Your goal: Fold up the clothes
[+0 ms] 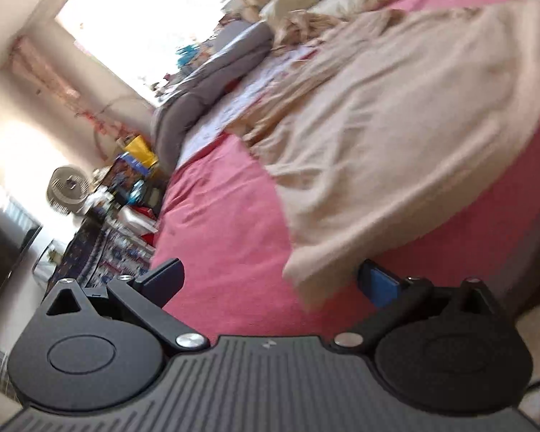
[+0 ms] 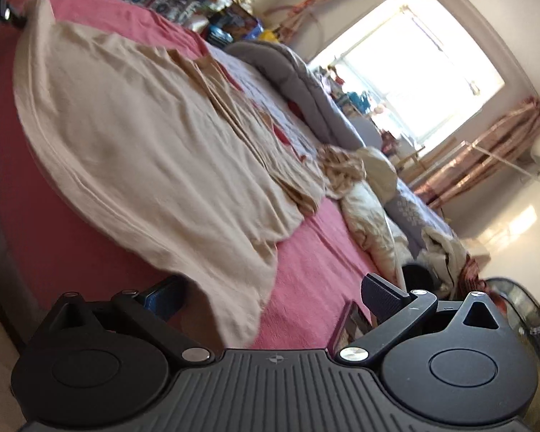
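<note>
Both the left tool (image 1: 270, 280) and right tool (image 2: 270, 295) gape over the beige garment (image 1: 396, 144).

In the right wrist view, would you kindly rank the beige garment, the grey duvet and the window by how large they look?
Largest to smallest, as they appear:
1. Beige garment, spread on the pink sheet, and nearest the camera, which enlarges it.
2. Window.
3. Grey duvet.
The last two look close in size, and both lie farther off, so that order is unsure.

Blown-out window (image 2: 414, 82) glare — blurred, fisheye-warped edges.
</note>
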The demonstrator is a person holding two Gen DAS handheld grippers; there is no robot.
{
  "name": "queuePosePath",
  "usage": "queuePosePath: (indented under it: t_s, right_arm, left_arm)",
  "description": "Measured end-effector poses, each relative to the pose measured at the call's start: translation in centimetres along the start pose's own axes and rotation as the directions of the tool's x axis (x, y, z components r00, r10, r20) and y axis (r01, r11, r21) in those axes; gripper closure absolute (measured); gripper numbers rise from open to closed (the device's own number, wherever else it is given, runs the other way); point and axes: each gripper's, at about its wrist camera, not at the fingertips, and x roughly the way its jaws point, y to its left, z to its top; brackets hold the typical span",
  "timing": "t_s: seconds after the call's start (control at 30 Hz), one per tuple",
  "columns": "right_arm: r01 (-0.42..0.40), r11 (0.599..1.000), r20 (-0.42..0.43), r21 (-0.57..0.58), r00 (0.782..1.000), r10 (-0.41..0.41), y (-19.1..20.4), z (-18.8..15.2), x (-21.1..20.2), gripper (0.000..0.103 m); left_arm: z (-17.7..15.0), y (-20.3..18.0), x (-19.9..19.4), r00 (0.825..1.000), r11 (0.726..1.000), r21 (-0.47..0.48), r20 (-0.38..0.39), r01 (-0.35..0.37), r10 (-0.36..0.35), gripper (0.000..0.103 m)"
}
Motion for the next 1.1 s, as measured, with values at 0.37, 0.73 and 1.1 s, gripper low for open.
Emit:
queuePosePath:
  t_s: [0.37, 0.73, 1.1]
  right_arm:
    - [-0.160, 0.975, -0.061, 0.154, 0.983, 0.171, -1.2, -1.2, -0.3, 0.033]
    - [-0.235, 0.936, -0.021, 0.263, 0.968, 0.249, -3.0, 0.9, -0.4, 0.088]
    - [-0.170, 0.853, 0.066, 0.493, 0.985, 0.158, -12.7, 6.6, 8.4, 0.089]
  left_arm:
    - [-0.7, -1.4, -0.1, 1.000, 0.995, 0.104, 0.028, -0.008, 0.005, 0.000]
    - [2.2, 0.7, -0.2, 0.989, 0.992, -0.064, 0.111, 0.111, -0.103, 0.041]
    - [8.0, 12.5, 9.6, 0.980, 0.802, -0.563, 0.140, 0.199, -0.145, 0.050]
